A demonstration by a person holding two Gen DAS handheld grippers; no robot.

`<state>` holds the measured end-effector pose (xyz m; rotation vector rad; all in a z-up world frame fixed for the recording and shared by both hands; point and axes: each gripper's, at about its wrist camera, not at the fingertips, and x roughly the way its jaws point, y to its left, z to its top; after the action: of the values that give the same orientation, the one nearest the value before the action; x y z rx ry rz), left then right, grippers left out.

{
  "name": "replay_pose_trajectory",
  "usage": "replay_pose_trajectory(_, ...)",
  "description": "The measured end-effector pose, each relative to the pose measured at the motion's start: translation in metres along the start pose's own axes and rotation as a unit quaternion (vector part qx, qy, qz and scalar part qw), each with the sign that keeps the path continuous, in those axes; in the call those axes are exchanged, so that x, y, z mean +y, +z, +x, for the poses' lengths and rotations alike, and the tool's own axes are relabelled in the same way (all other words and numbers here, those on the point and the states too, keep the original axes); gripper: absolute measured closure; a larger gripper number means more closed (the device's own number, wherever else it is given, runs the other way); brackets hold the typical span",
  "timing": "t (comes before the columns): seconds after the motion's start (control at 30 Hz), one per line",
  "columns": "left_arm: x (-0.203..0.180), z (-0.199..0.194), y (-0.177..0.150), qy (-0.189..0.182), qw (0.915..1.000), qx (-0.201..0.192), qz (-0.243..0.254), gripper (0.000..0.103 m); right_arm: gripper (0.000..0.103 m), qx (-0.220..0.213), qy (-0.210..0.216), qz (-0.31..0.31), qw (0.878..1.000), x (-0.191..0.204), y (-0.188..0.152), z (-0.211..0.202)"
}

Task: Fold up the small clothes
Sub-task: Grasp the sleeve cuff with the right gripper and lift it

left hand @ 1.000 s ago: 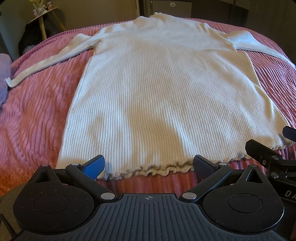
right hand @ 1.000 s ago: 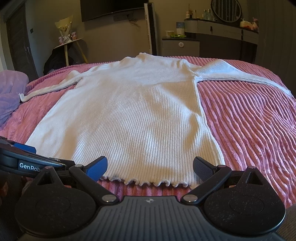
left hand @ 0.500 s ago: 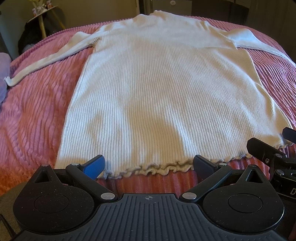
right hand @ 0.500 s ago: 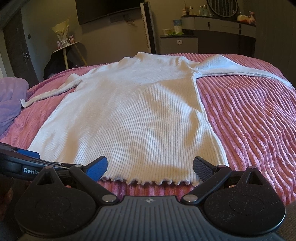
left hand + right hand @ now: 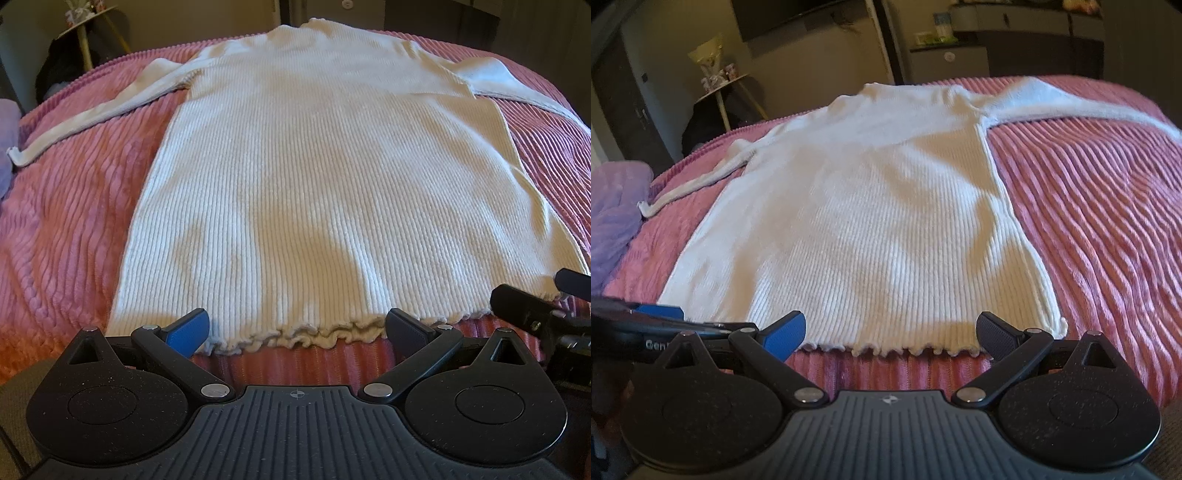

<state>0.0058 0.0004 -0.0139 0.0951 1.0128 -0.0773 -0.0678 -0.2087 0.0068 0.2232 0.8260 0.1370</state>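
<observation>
- So, white ribbed-knit long-sleeved top (image 5: 325, 177) lies flat and spread out on the pink corduroy-ribbed bedspread (image 5: 66, 236).
- Long axis runs near to far: frilled hem (image 5: 303, 334) at the near edge, neck (image 5: 314, 24) pointing to the far side.
- Knit ribs run the same way, near to far.
- Left sleeve (image 5: 92, 110) stretches out to the far left, cuff ending close to a purple fabric bundle (image 5: 613, 214) at the bedspread's left edge.
- Right sleeve (image 5: 1071, 107) stretches out to the far right.
- Left gripper (image 5: 295, 326): fingers spread wide, pinching nothing. Hem sits just beyond the fingertips, left-centre part of the hem between them; cannot tell if the tips touch the cloth.
- Right gripper (image 5: 892, 328): fingers spread wide too, pinching nothing. Right part of the hem lies between and just beyond the tips, near-right hem corner (image 5: 1060, 325) just right of the black fingertip.
- Both grippers sit at the near side of the top, side by side; each shows at the edge of the other's view.
- Far background: small round side table (image 5: 720, 92) far left, dark dresser (image 5: 1015, 44) far right, blurry.
</observation>
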Motion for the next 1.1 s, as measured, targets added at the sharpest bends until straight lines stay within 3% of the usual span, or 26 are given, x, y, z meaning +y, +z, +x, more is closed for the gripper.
replay_pose_trajectory(0.27,0.002,-0.001,0.002,-0.002,1.0,-0.001,-0.005,0.0,0.004,0.019,0.052,0.093,0.994,-0.03,0.011,-0.002)
replay_pose_trajectory(0.53,0.002,-0.002,0.005,0.002,1.0,-0.002,-0.009,0.0,0.004,0.022,0.092,0.222,0.97,-0.089,0.037,-0.001)
replay_pose_trajectory(0.6,0.003,-0.004,0.008,0.005,0.9999,-0.008,-0.011,0.0,0.004,0.002,0.104,0.246,0.964,-0.102,0.044,-0.005)
replay_pose_trajectory(0.77,0.003,0.001,0.024,0.014,0.9996,-0.016,-0.018,0.0,0.004,-0.108,0.1,0.301,0.942,-0.15,0.065,-0.016)
replay_pose_trajectory(0.9,0.003,0.013,0.047,0.015,0.9989,-0.021,-0.038,0.0,0.004,-0.138,0.067,0.32,0.935,-0.194,0.097,-0.011)
replay_pose_trajectory(1.0,0.004,0.022,0.067,0.021,0.9971,-0.045,-0.057,0.0,0.004,-0.153,0.035,0.361,0.919,-0.237,0.119,-0.002)
replay_pose_trajectory(1.07,0.005,0.031,0.076,0.039,0.9953,-0.062,-0.062,0.0,0.008,-0.168,0.018,0.385,0.907,-0.268,0.133,0.003)
replay_pose_trajectory(1.1,0.005,0.037,0.078,0.052,0.9946,-0.065,-0.062,0.0,0.016,-0.176,0.008,0.393,0.903,-0.283,0.141,0.006)
